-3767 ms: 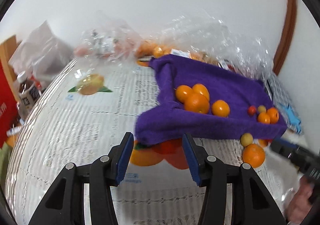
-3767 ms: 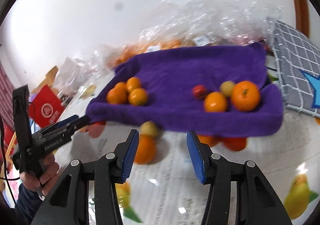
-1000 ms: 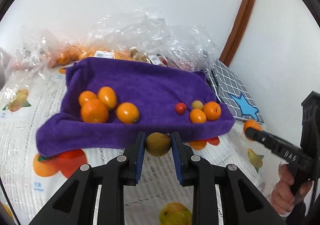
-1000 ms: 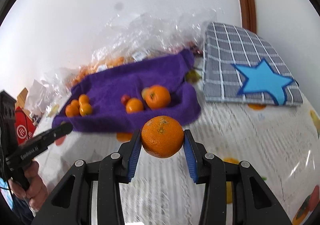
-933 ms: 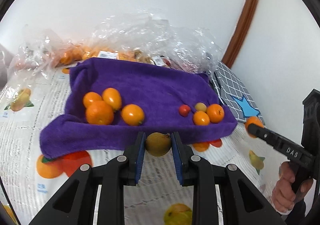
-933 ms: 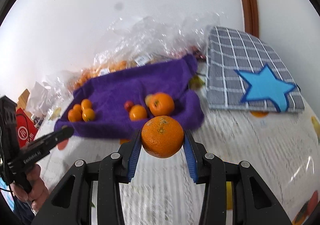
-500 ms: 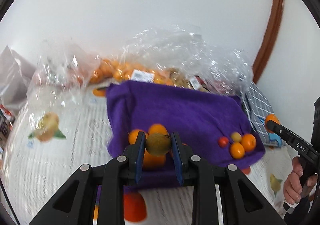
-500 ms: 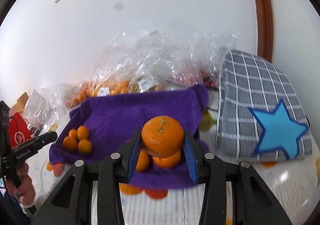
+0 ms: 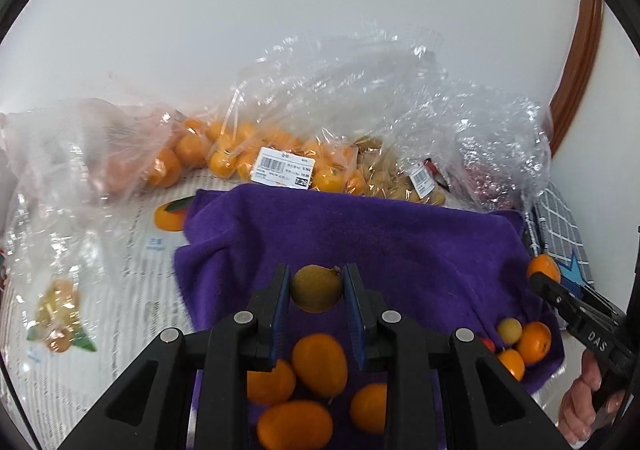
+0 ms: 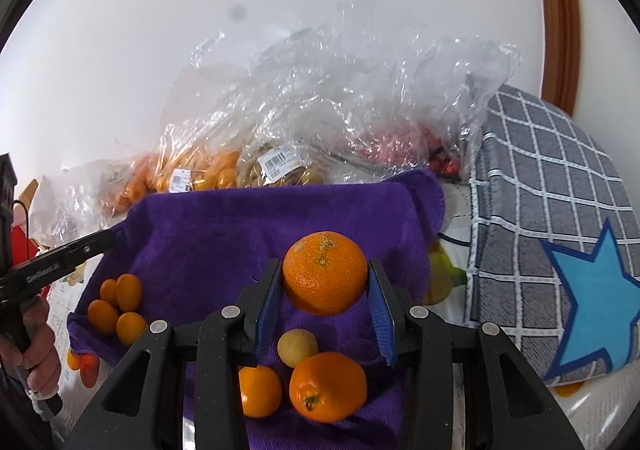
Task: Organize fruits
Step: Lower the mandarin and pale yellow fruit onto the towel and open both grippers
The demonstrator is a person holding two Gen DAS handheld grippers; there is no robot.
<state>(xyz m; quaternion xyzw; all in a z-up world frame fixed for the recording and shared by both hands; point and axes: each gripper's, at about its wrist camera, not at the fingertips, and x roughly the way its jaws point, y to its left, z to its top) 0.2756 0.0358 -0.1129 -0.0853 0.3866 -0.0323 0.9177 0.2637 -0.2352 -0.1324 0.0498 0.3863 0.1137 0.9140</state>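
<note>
Lower centre of the left view: left gripper (image 9: 316, 288), jaws clamped on a brownish-yellow fruit (image 9: 316, 289) above the purple towel (image 9: 380, 234).
Centre of the right view: right gripper (image 10: 325, 286), jaws gripping an orange (image 10: 325, 273) over the towel.
Oranges (image 9: 304, 390): lying on the towel, bottom of the left view.

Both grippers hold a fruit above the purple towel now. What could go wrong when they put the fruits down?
1. The orange in the right gripper hangs over an orange, a small orange fruit and a yellow fruit; released here, it may knock them and roll.
2. The brownish fruit in the left gripper is above a cluster of kumquats; it might bounce off the towel.
</note>
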